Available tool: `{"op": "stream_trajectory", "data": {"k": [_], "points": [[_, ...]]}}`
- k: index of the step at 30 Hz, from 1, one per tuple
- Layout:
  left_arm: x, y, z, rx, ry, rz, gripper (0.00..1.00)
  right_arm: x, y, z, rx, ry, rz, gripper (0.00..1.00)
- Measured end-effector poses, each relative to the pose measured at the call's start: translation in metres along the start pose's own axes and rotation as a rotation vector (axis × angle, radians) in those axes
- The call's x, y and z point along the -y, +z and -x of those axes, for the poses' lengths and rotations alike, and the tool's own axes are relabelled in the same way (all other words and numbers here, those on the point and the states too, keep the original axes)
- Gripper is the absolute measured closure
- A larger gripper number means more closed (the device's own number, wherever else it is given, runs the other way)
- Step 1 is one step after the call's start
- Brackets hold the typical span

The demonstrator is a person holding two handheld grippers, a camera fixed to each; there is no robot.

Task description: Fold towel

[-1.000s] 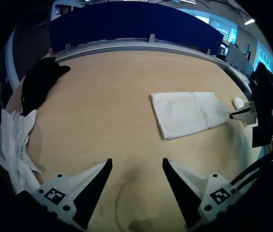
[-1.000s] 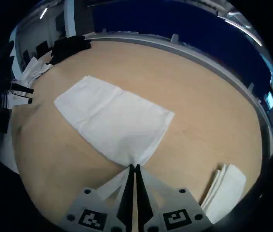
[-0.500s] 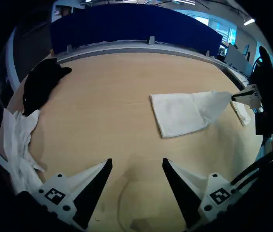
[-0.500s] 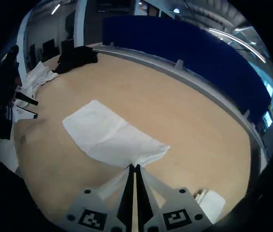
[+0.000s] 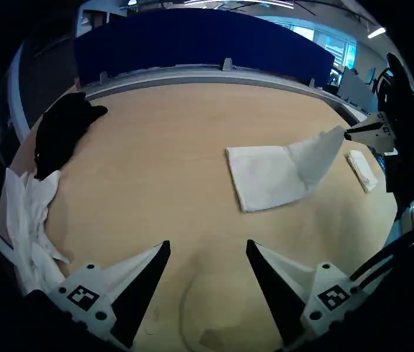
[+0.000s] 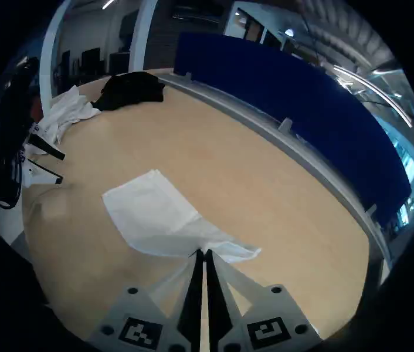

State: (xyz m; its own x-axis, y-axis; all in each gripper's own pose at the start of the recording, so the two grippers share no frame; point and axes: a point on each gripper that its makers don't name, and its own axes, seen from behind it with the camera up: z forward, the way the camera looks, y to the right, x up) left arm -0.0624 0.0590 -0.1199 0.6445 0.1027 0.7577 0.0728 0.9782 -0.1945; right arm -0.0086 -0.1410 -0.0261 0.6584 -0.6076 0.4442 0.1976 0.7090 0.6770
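Mid-fold, your right tool (image 6: 200,253) is clamped on a corner of the white rectangular cloth towel (image 6: 148,217), holding it above the light wooden table (image 5: 160,146), your left tool (image 5: 207,242) hangs open well apart; next, carry that corner over to the opposite edge.

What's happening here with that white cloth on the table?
A person is folding a white rectangular cloth towel on a light wooden table with two hand-held grippers. The right gripper has its jaws shut on one corner and holds it up off the table, while the rest lies flat. The left gripper hovers nearby with open jaws, holding nothing. The fold is not yet done.
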Motion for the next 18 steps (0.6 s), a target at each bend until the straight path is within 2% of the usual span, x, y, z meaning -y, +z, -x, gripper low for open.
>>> {"op": "stream_trajectory", "data": {"k": [9,18], "points": [[0.004,-0.005,-0.007,-0.016,0.005,-0.002,0.04,0.020,0.014,-0.028,-0.008,-0.065,-0.043,0.97],[0.006,-0.016,-0.009,-0.042,-0.012,0.001,0.04,0.064,0.043,-0.057,-0.009,-0.167,-0.127,0.97]]}}
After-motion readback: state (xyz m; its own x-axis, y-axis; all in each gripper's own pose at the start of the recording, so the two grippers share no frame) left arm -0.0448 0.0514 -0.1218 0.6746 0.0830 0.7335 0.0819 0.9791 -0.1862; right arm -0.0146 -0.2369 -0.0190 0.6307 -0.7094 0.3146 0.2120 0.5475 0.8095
